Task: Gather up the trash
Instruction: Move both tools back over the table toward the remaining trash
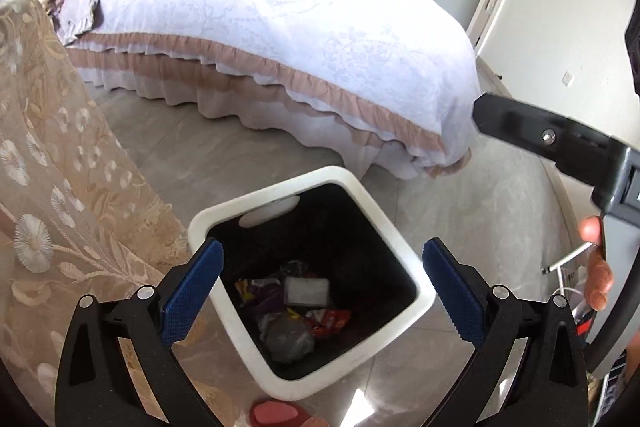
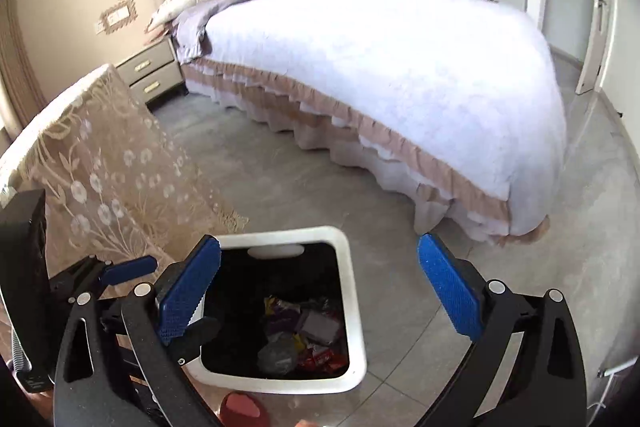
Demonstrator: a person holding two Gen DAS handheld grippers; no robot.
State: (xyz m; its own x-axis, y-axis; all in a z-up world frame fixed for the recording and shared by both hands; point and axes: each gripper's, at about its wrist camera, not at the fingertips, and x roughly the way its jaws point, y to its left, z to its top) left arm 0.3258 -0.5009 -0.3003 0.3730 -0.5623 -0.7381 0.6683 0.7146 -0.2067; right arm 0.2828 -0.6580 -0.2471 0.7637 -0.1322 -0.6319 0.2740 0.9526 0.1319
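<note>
White plastic square waste bin (image 1: 404,227) with a black lining stands on the grey tiled floor (image 1: 248,147) and serves as the landmark. Left of the bin hangs a beige lace cloth embroidered with pale flowers (image 1: 52,163), draped over furniture. Above the bin's left rim hovers the left gripper (image 1: 322,293), its blue-padded jaws spread wide and holding nothing. Inside the bin, at the bottom, lies the collected trash (image 1: 296,311): crumpled purple, yellow and red wrappers, a grey wad and a small grey card. Above the bin's right side, the right gripper (image 2: 320,287) is likewise spread wide and empty. Beyond the bin stands a bed with a white quilted cover and a tan frilled skirt (image 1: 280,27). No loose litter shows on the visible floor, so collecting appears largely done.
</note>
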